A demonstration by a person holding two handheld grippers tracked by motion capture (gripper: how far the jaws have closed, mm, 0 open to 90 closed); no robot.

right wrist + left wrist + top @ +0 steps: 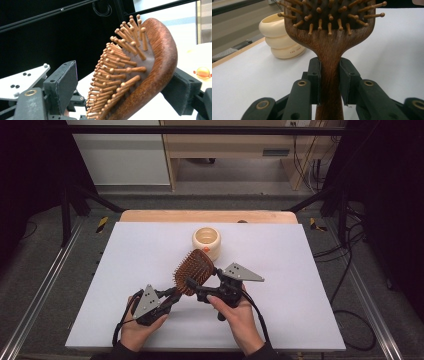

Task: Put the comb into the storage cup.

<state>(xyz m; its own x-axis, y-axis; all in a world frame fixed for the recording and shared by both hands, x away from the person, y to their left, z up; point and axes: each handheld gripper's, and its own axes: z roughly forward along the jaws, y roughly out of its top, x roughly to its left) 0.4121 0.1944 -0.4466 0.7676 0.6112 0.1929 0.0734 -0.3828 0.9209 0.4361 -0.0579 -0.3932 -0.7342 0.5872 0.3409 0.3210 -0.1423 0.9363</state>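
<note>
A brown wooden paddle hairbrush (194, 270) with wooden pins is held up over the white table top (280, 270). My left gripper (172, 297) is shut on its handle; in the left gripper view the two pads clamp the neck of the hairbrush (329, 62) just below the head. My right gripper (195, 290) reaches in from the right, its jaws on either side of the brush head. In the right gripper view the right pad (182, 90) lies against the brush's back (160, 67), while the left pad (66, 85) stands a little off the pin tips.
A cream ribbed bowl (206, 240) stands just beyond the brush head, and shows as the cream bowl (279, 37) at the upper left of the left gripper view. The table's wooden far edge (150, 216) lies behind it. Cables run over the floor at right.
</note>
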